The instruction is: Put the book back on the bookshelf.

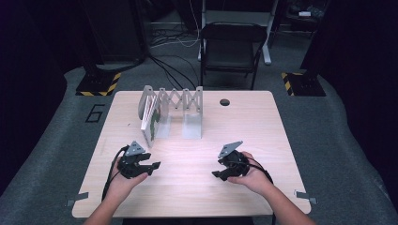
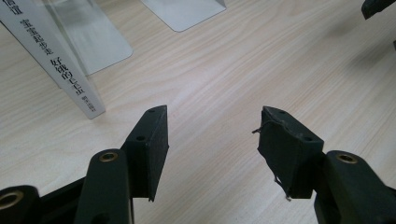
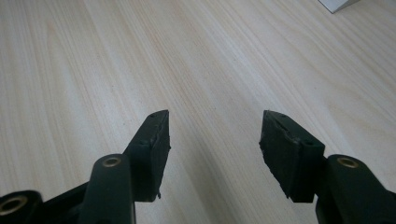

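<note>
A white book stands upright in the left end of a grey extendable book rack at the table's back middle. Its spine with printed characters appears at the upper left of the left gripper view. My left gripper hovers low over the front left of the table, open, with bare wood between its jaws. My right gripper is held over the front right, open too, nothing between its jaws. Both point inward toward each other.
The light wooden table has a round cable hole at the back. The rack's flat base plates lie on the wood beyond the left gripper. A black chair stands behind the table.
</note>
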A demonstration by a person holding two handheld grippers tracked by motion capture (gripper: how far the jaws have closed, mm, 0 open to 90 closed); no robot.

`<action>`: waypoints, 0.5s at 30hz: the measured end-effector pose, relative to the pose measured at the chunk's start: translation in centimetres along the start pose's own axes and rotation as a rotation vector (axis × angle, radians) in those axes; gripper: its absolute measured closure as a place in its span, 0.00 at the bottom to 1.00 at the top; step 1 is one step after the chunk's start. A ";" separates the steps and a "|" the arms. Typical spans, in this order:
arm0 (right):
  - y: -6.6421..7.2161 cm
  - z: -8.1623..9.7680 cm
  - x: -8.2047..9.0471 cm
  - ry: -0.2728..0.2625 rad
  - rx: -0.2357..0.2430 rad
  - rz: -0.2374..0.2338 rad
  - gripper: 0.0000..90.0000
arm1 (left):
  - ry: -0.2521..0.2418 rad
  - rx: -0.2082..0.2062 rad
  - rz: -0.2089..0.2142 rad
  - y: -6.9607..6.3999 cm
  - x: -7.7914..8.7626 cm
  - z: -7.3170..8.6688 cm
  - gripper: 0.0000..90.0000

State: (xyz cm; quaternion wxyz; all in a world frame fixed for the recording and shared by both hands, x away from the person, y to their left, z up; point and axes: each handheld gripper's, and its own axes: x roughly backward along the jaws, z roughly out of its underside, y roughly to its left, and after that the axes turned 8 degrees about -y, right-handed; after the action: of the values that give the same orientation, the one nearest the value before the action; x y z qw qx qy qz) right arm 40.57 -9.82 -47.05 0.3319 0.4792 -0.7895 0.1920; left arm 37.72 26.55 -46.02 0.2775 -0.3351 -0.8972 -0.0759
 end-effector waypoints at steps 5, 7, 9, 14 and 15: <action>0.3 0.4 -0.2 -0.017 -0.028 0.012 0.47 | 0.009 0.007 -0.007 0.1 -0.5 0.6 0.47; 0.2 0.7 -0.3 -0.017 -0.023 0.006 0.47 | 0.016 0.010 -0.003 0.1 -0.6 0.7 0.47; 0.3 0.8 -0.5 -0.015 -0.026 0.016 0.47 | 0.021 0.012 -0.001 0.1 -0.7 0.9 0.47; 0.4 1.0 -0.7 -0.015 -0.028 0.014 0.47 | 0.028 -0.002 0.000 0.0 -0.9 1.2 0.47; 0.5 1.0 -0.7 -0.018 -0.032 0.020 0.47 | 0.022 -0.001 -0.006 0.0 -0.9 1.3 0.47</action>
State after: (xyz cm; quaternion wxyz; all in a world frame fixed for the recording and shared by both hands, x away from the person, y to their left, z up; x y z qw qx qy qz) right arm 40.05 -9.78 -48.28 0.3304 0.4678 -0.8001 0.1783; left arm 37.73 26.41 -47.60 0.2871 -0.3315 -0.8951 -0.0808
